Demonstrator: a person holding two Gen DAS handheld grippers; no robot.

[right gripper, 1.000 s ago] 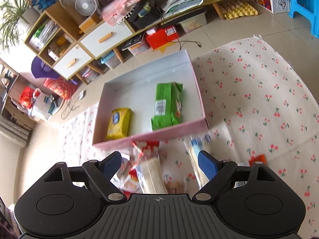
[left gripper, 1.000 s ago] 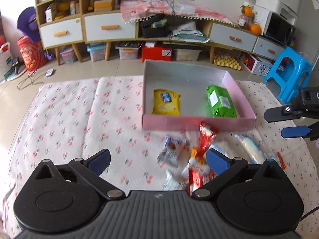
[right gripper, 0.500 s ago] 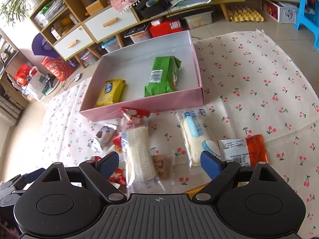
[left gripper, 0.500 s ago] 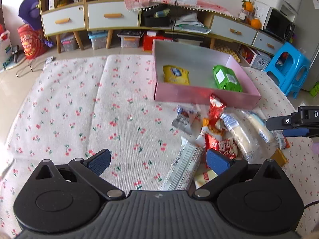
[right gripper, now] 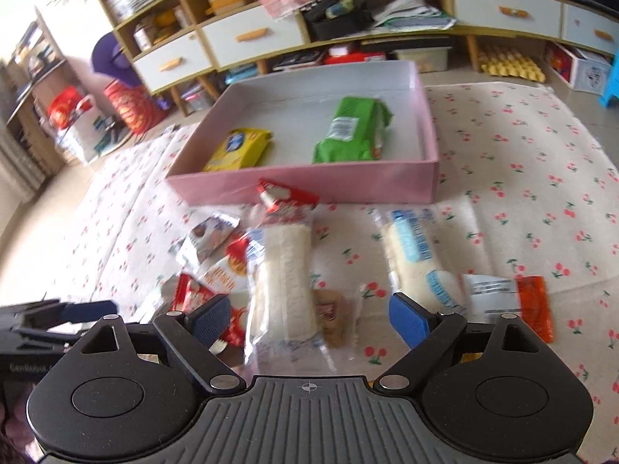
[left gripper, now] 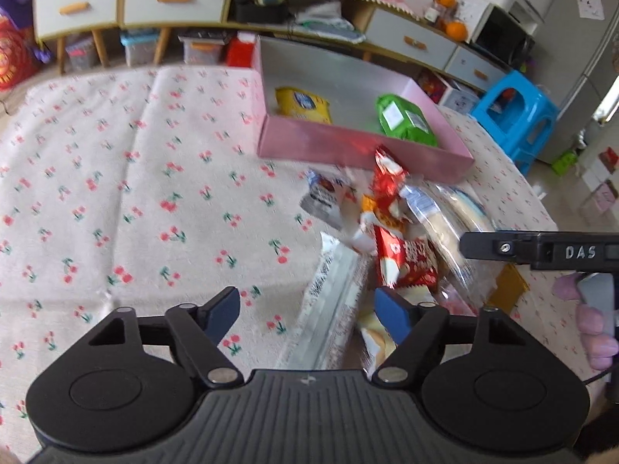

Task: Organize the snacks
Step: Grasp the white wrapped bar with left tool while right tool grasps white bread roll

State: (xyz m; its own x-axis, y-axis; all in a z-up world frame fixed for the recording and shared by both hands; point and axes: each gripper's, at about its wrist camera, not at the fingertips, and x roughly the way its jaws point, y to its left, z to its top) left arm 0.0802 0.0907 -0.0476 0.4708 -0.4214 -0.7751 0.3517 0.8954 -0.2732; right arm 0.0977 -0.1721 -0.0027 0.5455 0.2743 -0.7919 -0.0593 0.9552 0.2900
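Note:
A pink box on the cherry-print cloth holds a yellow packet and a green packet. In front of it lies a pile of snacks: a long white bread pack with a red top, a second bread pack with blue print, red packets and a long silver packet. My left gripper is open above the silver packet. My right gripper is open, low over the long white bread pack.
An orange sachet lies at the right of the pile. A blue stool stands to the right of the cloth. Cabinets with drawers and storage boxes line the far wall. Bare cloth lies to the left.
Both grippers have pulled back and come down toward the snack pile. The left gripper's fingers have narrowed a little. The snacks and the box have not moved.

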